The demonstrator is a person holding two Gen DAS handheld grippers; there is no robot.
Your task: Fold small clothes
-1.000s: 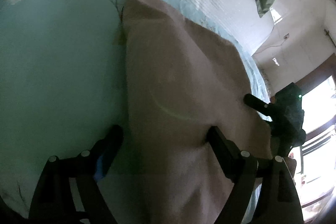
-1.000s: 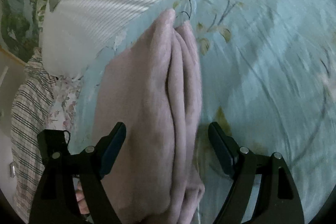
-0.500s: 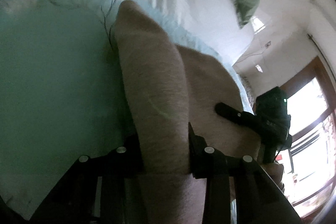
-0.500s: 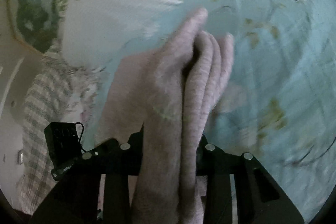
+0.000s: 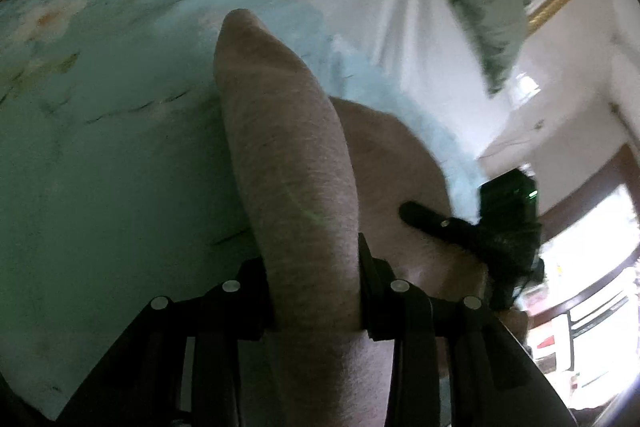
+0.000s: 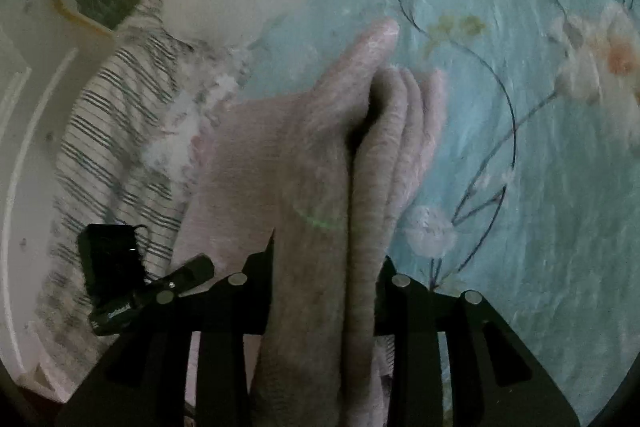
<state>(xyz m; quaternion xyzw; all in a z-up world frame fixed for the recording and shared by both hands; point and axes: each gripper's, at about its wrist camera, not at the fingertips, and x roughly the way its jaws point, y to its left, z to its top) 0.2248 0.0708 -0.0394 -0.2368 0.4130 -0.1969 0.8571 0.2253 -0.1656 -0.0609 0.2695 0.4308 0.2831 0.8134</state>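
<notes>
over the floral bedsheet (image 6: pixel 540 155), pink garment (image 5: pixel 296 187) bunched between both clamped grippers, left (image 5: pixel 316 291) and right (image 6: pixel 324 287); could slip and unfold if layers shear unevenly.

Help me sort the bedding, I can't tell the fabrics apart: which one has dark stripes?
The striped cloth at the bed's left edge; the bedsheet is teal and floral, the pink garment plain.
</notes>
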